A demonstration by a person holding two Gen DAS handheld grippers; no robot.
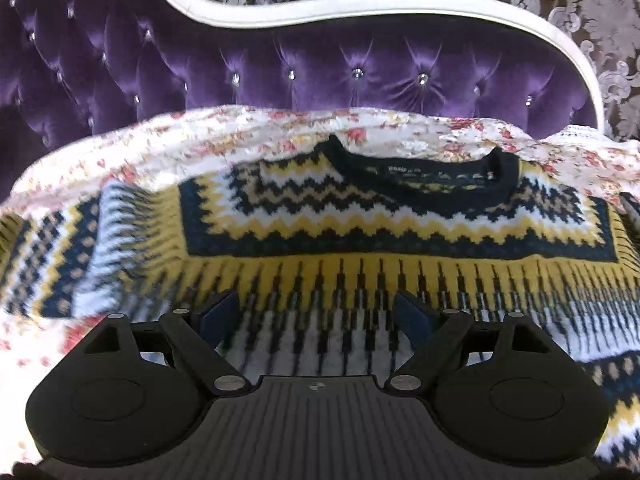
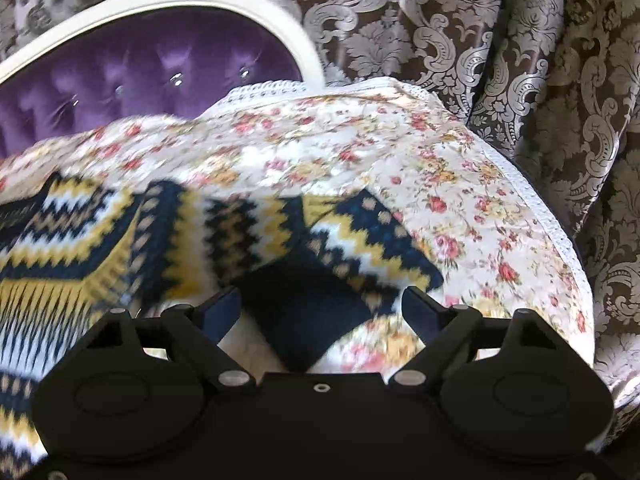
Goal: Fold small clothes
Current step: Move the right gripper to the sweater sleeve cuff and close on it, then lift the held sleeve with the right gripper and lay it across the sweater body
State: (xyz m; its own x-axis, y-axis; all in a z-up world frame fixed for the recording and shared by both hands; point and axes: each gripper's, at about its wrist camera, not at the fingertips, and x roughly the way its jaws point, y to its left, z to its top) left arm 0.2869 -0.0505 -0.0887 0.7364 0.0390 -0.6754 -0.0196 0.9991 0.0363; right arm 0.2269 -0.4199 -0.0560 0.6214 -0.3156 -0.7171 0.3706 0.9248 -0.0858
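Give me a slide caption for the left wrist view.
Open left gripper above patterned sweater spread on floral bedspread, purple headboard behind.

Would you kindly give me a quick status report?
Left gripper open over sweater. Right gripper open at dark sleeve cuff. Sweater unfolded on floral bedspread. Nothing obstructing.

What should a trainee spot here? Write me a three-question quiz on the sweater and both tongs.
1. True or false: the left tongs are open above the sweater.
2. What lies between the right tongs? A) dark sleeve cuff B) collar C) nothing
3. Fill in: the sweater lies on a ____-patterned bedspread.

Key: 1 true; 2 A; 3 floral.
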